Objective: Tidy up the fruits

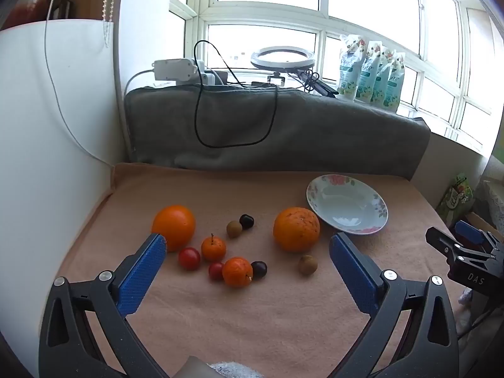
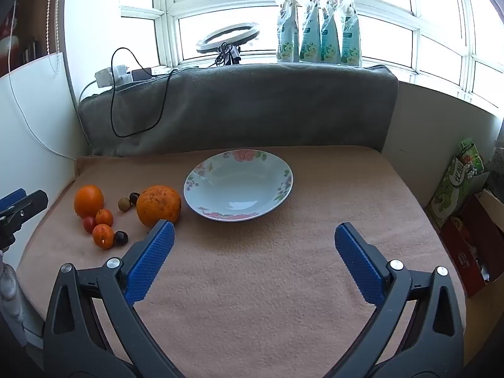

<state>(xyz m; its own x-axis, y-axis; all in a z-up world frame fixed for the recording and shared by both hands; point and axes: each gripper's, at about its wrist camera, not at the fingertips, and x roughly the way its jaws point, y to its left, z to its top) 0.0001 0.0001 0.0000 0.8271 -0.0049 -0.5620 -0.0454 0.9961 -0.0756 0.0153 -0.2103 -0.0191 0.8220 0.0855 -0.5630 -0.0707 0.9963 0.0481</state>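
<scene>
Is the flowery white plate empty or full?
Empty. The flowery white plate shows only bare glaze inside; every fruit lies on the cloth beside it.

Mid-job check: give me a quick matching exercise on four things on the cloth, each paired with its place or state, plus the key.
Things:
1. floral plate
2. rough-skinned orange
3. smooth orange
4. left gripper

Descriptions:
A. far left of the fruit cluster
B. empty
C. open, holding nothing
D. right beside the plate's rim

Pairs: 1-B, 2-D, 3-A, 4-C
</scene>
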